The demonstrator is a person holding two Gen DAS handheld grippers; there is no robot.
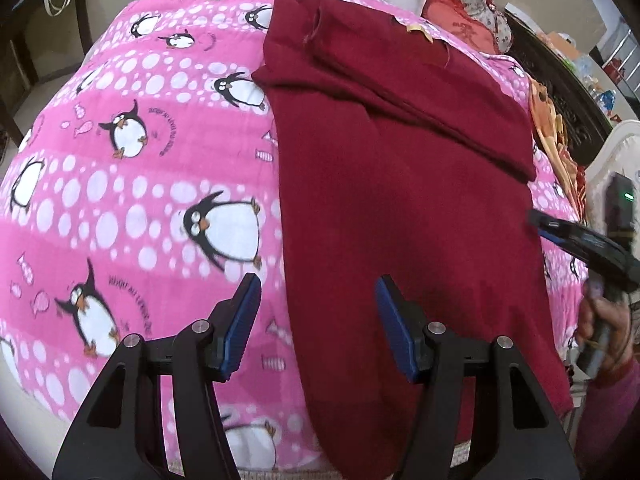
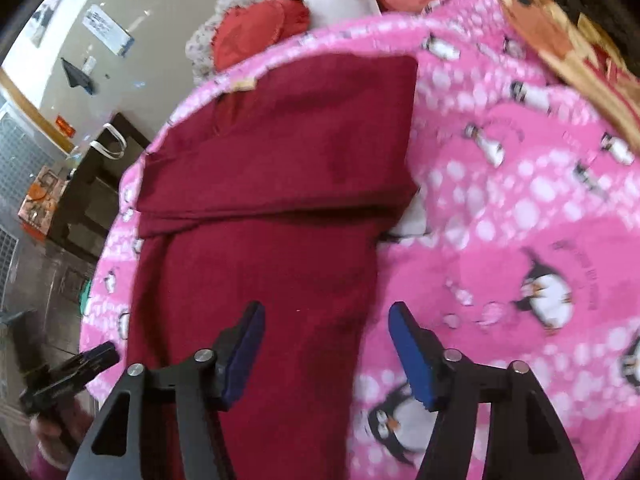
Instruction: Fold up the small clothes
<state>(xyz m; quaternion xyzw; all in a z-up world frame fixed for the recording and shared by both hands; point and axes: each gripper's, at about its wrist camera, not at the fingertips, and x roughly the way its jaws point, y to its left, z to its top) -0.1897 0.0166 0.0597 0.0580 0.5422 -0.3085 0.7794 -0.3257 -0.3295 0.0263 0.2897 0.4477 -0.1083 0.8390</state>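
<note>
A maroon garment (image 1: 400, 200), partly folded, lies on the pink blanket (image 1: 140, 160). Left tongs (image 1: 318, 284) and right tongs (image 2: 326, 312) hover above its edges, jaws apart, holding nothing.

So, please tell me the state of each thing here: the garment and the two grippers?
Garment: lies flat on the blanket, sleeves folded across its top.
Left gripper: open, empty, above the garment's edge.
Right gripper: open, empty, above the garment's other edge.

cut off: maroon garment (image 1: 400, 220) near hem | blurred: penguin blanket (image 2: 520, 208)
</note>
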